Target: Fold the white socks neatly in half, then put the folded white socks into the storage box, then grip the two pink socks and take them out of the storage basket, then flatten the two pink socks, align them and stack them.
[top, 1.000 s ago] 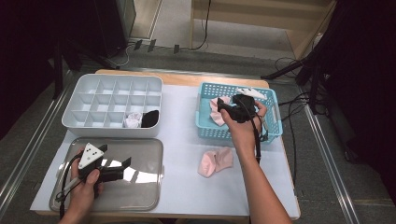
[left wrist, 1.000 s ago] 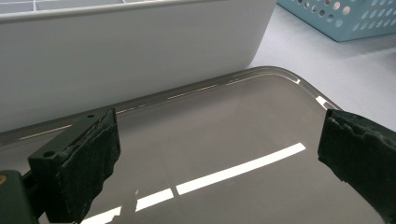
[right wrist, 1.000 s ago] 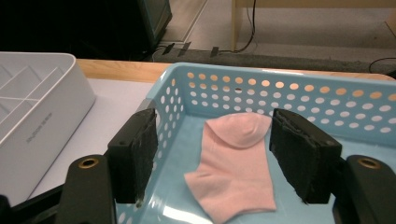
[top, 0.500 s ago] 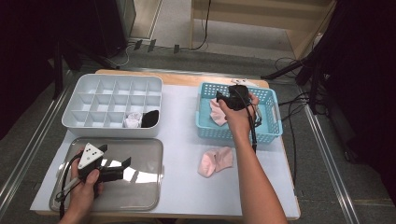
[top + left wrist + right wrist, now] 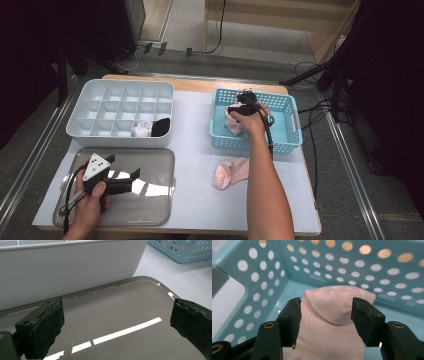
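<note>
My right gripper [image 5: 241, 111] reaches down into the blue perforated basket [image 5: 285, 125]. A pink sock [image 5: 231, 125] lies on the basket floor. In the right gripper view the gripper [image 5: 324, 306] has just narrowed its jaws partway. The sock [image 5: 334, 300] lies between and just beyond the pads, and I see no squeeze on it. My left gripper [image 5: 124, 167] rests over the grey tray [image 5: 150, 205], held by a hand. Its jaws stand wide apart in the left gripper view [image 5: 117, 312], with nothing between them.
A second pink sock [image 5: 230, 172] lies on the white mat in front of the basket. The white divided organizer [image 5: 120, 97] at the back left holds a white sock [image 5: 143, 128] and a black one [image 5: 161, 127]. Its wall [image 5: 75, 270] stands right behind the tray rim [image 5: 142, 280].
My right gripper has gone left and down inside the basket, onto the pink sock, with narrower jaws. The left gripper has stayed over the tray.
</note>
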Available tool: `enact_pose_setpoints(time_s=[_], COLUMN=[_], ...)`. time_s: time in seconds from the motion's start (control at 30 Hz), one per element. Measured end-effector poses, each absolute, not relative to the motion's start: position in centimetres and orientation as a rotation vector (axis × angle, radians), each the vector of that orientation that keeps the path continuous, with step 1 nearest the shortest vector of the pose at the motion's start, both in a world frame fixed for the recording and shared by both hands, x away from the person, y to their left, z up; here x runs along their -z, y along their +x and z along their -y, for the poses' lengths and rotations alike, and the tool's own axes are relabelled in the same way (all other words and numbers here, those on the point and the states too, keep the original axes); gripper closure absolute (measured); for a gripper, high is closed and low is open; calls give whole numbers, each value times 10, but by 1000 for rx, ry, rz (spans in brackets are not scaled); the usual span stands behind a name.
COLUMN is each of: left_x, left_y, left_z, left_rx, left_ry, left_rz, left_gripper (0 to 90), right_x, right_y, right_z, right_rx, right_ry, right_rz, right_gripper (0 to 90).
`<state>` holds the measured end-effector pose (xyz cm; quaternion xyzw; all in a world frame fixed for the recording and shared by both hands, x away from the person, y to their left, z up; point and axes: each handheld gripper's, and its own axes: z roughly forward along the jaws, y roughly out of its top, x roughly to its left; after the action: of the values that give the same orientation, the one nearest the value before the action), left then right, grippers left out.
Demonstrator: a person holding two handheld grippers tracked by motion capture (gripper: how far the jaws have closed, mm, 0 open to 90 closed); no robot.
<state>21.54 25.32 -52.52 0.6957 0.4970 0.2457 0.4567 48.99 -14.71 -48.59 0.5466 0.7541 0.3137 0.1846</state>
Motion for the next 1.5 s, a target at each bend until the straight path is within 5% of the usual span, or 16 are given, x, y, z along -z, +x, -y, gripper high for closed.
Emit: enact_pose_setpoints(time_s=[0.33, 0.47, 0.57, 0.63, 1.5], left_x=[525, 525, 525, 525, 525], left_y=[215, 215, 215, 215, 215], left_z=[-254, -254, -254, -254, -254], left_rx=[-604, -604, -604, -603, -603], left_ry=[1700, 1705, 1703, 1700, 1706], left_rz=[-1228, -1227, -1226, -1228, -1229], left_gripper=[0, 0, 0, 0, 0], right_x=[502, 501, 500, 499, 462], right_y=[497, 497, 499, 500, 475], right_z=[138, 141, 147, 150, 160], right_rx=[-688, -682, -660, -677, -1056], right_ry=[1564, 1632, 1691, 1720, 1551], right_rz=[-2186, -2110, -2060, -2040, -1856], right_gripper=[416, 585, 803, 840, 863])
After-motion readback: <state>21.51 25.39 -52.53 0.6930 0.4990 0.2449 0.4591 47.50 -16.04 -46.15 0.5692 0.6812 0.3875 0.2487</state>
